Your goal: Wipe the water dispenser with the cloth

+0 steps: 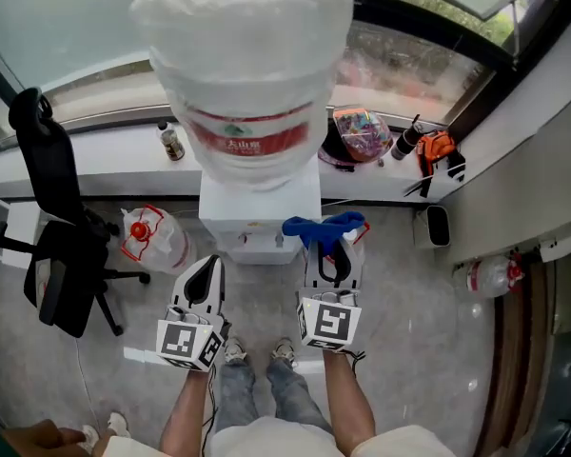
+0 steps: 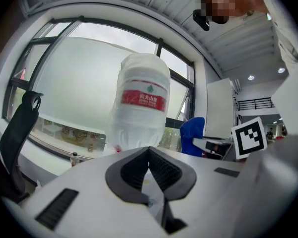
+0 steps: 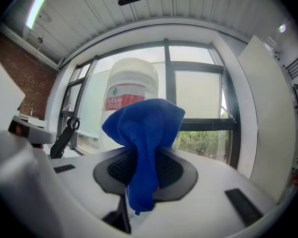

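right hand: the right gripper (image 1: 334,255) is clamped down on the cloth (image 1: 324,228). In the right gripper view the blue cloth (image 3: 143,133) is pinched between the pads, with a big bunch flopping out past the tips and a tail hanging below.

left hand: the left gripper (image 1: 208,267) has its jaws pressed together with nothing in them. The left gripper view shows the pads meeting and no cloth there, so it's just along for the ride.

where the target is: the water dispenser (image 1: 259,209) stands upright against the windowsill (image 1: 105,160), right in front of the person's feet. The big wrapped bottle (image 1: 248,65) sits on top.

the bit that matters: the dispenser is straight ahead of both grippers, more or less between them. The cloth side is nearer, with the bunch right by the front right corner of the white body. I can't tell from here if it's actually touching.

axis: the cabinet runs tall and vertical, so I'd guess up-and-down strokes on that right side make sense.

progress guess: looks like wiping is about to start or has barely started.

watch out: there's a spare jug (image 1: 153,237) on the floor to the left and an office chair (image 1: 55,255) beyond it, both well away from the cloth hand.
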Demonstrator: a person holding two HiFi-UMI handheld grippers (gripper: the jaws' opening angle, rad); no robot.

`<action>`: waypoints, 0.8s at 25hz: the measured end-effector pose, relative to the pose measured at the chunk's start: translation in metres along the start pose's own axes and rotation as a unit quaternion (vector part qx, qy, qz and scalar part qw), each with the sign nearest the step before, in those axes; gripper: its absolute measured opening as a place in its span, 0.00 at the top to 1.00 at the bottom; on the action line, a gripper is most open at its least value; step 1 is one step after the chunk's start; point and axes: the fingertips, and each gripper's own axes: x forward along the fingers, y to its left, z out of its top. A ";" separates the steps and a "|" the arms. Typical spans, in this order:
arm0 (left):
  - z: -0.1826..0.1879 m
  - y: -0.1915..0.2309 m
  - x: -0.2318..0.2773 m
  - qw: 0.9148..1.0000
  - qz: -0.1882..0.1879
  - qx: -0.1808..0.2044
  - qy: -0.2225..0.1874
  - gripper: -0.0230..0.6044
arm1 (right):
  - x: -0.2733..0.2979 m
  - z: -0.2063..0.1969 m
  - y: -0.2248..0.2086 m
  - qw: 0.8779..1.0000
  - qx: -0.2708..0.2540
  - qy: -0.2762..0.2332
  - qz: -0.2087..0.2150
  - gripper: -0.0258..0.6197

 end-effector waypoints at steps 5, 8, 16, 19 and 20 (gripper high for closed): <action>0.042 -0.015 -0.024 1.000 0.001 0.006 0.000 0.95 | -0.031 0.052 -0.004 1.000 -0.008 -0.008 0.009 0.80; 0.060 -0.021 -0.031 1.000 0.002 0.013 -0.008 0.95 | -0.043 0.067 -0.005 1.000 0.005 -0.010 0.013 0.80; 0.081 -0.052 -0.049 0.999 -0.021 0.016 -0.017 0.95 | -0.092 0.073 -0.013 1.000 0.016 0.001 0.007 0.80; 0.080 -0.067 -0.051 0.999 -0.031 0.017 -0.017 0.95 | -0.101 0.077 -0.019 1.000 0.014 0.000 0.005 0.80; 0.078 -0.072 -0.052 0.999 -0.035 0.017 -0.015 0.95 | -0.106 0.077 -0.020 1.000 0.014 -0.001 0.005 0.80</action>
